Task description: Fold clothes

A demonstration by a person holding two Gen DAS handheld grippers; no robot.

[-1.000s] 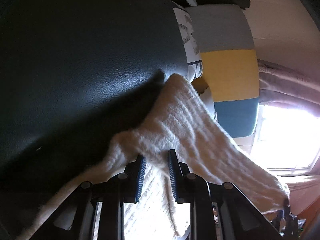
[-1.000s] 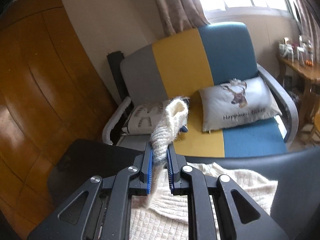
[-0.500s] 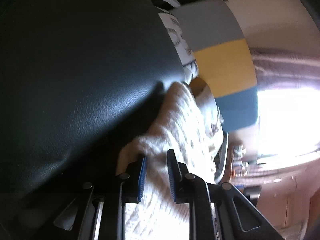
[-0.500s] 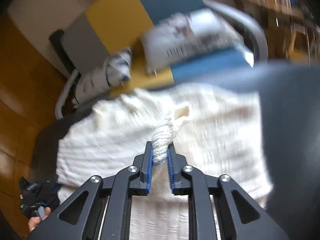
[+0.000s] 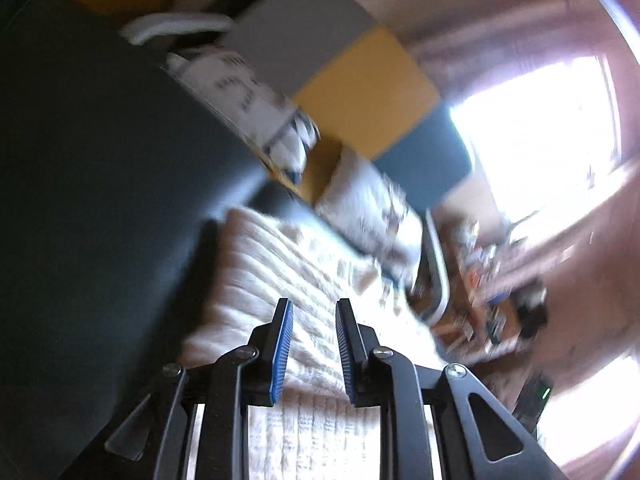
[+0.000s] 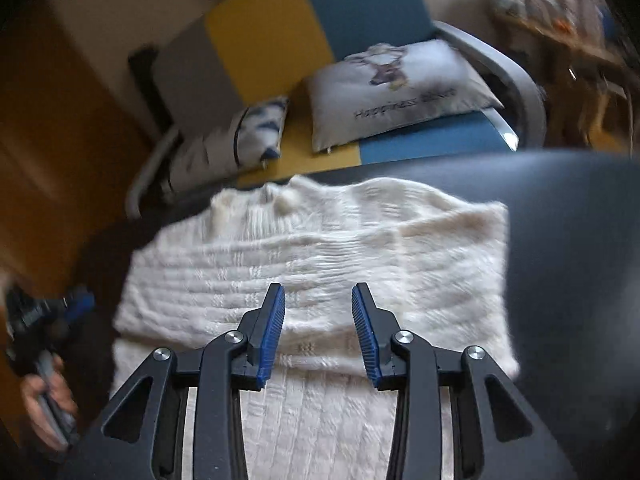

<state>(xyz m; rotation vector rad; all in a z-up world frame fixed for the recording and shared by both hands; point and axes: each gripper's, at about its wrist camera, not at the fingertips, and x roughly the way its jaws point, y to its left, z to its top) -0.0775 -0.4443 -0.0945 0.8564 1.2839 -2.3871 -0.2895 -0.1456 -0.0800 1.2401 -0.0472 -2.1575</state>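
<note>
A cream knit sweater (image 6: 320, 240) lies folded on a dark leather surface (image 6: 568, 240), with one layer laid across its body. My right gripper (image 6: 319, 286) hovers just over its near part. Its jaws are opening and nothing is between the blue pads. In the left wrist view the sweater (image 5: 272, 272) lies beyond my left gripper (image 5: 314, 302), whose pads stand apart with no cloth pinched. The right wrist view shows that left gripper (image 6: 78, 300), held by a hand (image 6: 44, 396), off the sweater's left edge.
Behind the dark surface (image 5: 100, 200) stands a sofa (image 6: 260, 40) in grey, yellow and blue, with a deer pillow (image 6: 400, 84) and a patterned pillow (image 6: 256, 132). A wooden cabinet (image 6: 48, 120) is at the left, a cluttered side table (image 6: 560, 20) at the right.
My right gripper came down with the sleeve end, laid it on the sweater and let it go. My left gripper rose off the sweater's edge and rolled.
</note>
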